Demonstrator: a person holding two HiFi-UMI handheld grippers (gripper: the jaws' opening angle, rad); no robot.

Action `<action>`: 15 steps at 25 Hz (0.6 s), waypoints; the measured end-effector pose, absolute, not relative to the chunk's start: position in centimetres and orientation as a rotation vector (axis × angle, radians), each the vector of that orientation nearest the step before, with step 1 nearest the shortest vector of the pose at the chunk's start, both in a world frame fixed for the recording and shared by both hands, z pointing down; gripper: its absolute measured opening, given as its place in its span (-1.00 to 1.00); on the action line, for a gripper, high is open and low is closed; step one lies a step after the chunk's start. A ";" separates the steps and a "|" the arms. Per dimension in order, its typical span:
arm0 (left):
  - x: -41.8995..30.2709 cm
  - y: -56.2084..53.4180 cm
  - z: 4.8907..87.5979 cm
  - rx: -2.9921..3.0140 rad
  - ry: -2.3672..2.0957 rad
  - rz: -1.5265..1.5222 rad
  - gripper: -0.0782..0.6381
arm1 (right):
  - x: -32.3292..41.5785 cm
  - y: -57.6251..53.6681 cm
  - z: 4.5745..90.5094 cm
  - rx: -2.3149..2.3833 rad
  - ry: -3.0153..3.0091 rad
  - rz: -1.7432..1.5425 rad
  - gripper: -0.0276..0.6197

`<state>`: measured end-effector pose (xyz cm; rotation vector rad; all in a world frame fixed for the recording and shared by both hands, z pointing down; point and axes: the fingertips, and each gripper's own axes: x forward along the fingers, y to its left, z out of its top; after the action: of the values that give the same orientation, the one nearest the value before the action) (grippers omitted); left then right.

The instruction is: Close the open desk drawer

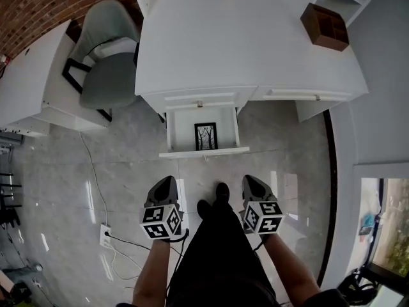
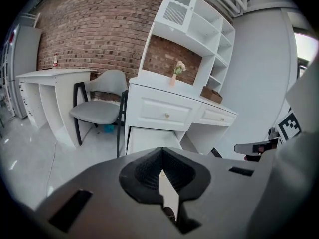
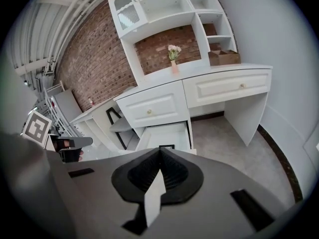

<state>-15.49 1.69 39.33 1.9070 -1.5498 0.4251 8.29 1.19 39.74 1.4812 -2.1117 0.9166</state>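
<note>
The white desk (image 1: 243, 43) has its lower drawer (image 1: 203, 149) pulled out over the floor, with a small black-framed picture (image 1: 206, 136) lying inside. Both grippers hang well short of the drawer front, above the floor. The left gripper (image 1: 167, 181) and the right gripper (image 1: 250, 180) each have their jaws together and hold nothing. In the left gripper view the drawer (image 2: 149, 141) shows just beyond the shut left gripper (image 2: 161, 150). The right gripper view shows the drawer (image 3: 164, 133) and the picture (image 3: 166, 146) past the shut right gripper (image 3: 160, 150).
A grey chair (image 1: 108, 56) stands left of the desk, beside a second white desk (image 1: 32, 82). A brown wooden box (image 1: 324, 25) sits on the desktop's right. A socket strip and cable (image 1: 105, 235) lie on the floor at the left. The person's shoe (image 1: 222, 192) is between the grippers.
</note>
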 end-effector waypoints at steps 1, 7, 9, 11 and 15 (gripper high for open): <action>-15.4 1.5 40.3 1.903 -1.541 0.434 -0.76 | 8.2 1.0 40.6 1.474 -2.109 0.926 -0.90; -14.9 0.4 45.7 1.885 -1.507 0.475 -0.76 | 7.3 0.2 45.8 1.440 -2.084 0.957 -0.90; -15.0 -0.1 47.1 1.888 -1.507 0.478 -0.76 | 6.9 -0.3 47.4 1.427 -2.093 0.952 -0.90; -14.8 -0.5 48.7 1.892 -1.504 0.484 -0.76 | 6.8 -0.6 49.0 1.417 -2.096 0.945 -0.90; -14.9 -1.0 51.8 1.887 -1.514 0.491 -0.76 | 7.2 -1.2 52.2 1.412 -2.089 0.939 -0.90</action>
<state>-14.94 -1.02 51.81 1.8866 -1.5139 0.4906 7.23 -1.25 52.21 1.4122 -2.0895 0.9387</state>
